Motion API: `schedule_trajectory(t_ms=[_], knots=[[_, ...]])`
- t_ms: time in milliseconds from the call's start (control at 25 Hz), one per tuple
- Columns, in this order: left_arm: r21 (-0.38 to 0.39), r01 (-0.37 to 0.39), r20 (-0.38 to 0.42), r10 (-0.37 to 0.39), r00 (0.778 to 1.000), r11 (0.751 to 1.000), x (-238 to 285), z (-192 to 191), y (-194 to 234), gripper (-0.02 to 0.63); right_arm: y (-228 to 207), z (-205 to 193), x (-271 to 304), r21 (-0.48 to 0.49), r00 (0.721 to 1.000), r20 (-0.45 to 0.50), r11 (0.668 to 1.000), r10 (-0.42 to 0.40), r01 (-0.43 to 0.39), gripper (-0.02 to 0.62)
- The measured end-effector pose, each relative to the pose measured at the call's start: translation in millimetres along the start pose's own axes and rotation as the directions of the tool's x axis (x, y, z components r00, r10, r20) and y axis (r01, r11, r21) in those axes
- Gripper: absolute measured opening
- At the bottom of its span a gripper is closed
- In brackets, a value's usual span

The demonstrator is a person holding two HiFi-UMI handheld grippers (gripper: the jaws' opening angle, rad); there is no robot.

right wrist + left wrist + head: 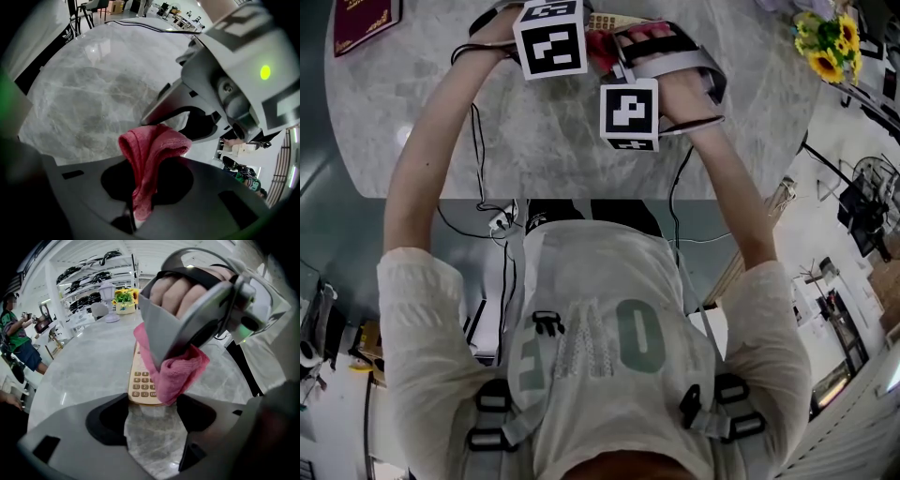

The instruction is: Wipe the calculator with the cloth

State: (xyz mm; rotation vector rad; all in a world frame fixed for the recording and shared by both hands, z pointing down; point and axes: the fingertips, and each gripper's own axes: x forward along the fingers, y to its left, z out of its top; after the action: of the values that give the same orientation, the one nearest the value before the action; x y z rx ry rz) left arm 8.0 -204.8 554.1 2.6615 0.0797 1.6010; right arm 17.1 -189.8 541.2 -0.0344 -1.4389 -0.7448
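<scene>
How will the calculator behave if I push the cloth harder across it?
The calculator looks thin, flat and rigid, so it probably won't tip or roll. On the polished marble table it may well slide unless the left gripper, jaws seemingly clamping its near end, holds it. The pink cloth, pinched in the right gripper, looks floppy and will likely bunch.

Sparse print.
"adidas" on black banner [57, 40]; "O", "E" on shirt [619, 342] (rest unclear); calculator [142, 380] keys too small.
</scene>
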Motion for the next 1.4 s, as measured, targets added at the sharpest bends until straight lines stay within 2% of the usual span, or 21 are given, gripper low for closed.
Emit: schedule_trajectory(t_ms=[240,680,880,960,1080,1240,1320,1400], knots=[[0.004,-0.010,0.015,0.010,1.000,1.000,-1.3,4.2,0.9,0.334,13.6,6.9,-5.2,0.000,1.000,-0.019,1.000,-0.016,0.016,0.054],[0.013,-0.008,0.016,0.008,1.000,1.000,-1.6,6.2,3.1,0.334,10.8,4.4,-4.4,0.024,1.000,-0.009,1.000,0.008,-0.008,0.054],[0.001,-0.006,0.004,0.006,1.000,1.000,-1.4,0.6,-2.0,0.336,-7.5,-0.4,-13.2,0.084,1.000,0.007,0.996,-0.021,0.020,0.054],[-0.004,-0.018,0.016,0.018,1.000,1.000,-6.8,3.6,0.5,0.388,-18.2,-3.1,-20.9,0.116,0.999,0.016,0.993,-0.036,0.034,0.054],[-0.058,-0.028,0.055,0.031,0.998,0.998,-23.4,16.0,7.2,0.396,-32.8,-8.7,-36.2,0.171,0.997,0.032,0.983,-0.068,0.061,0.055],[-0.085,-0.117,0.136,0.128,0.982,0.989,-68.2,42.6,23.2,0.396,-61.0,-17.6,-68.3,0.289,0.985,0.041,0.946,-0.166,0.147,0.055],[-0.122,-0.166,0.212,0.189,0.959,0.979,-95.9,59.4,24.4,0.393,-70.3,-21.7,-92.0,0.373,0.976,0.054,0.911,-0.212,0.177,0.055],[-0.181,-0.194,0.307,0.243,0.920,0.964,-127.3,80.2,26.5,0.384,-84.6,-32.1,-119.6,0.483,0.958,0.068,0.849,-0.278,0.212,0.055]])
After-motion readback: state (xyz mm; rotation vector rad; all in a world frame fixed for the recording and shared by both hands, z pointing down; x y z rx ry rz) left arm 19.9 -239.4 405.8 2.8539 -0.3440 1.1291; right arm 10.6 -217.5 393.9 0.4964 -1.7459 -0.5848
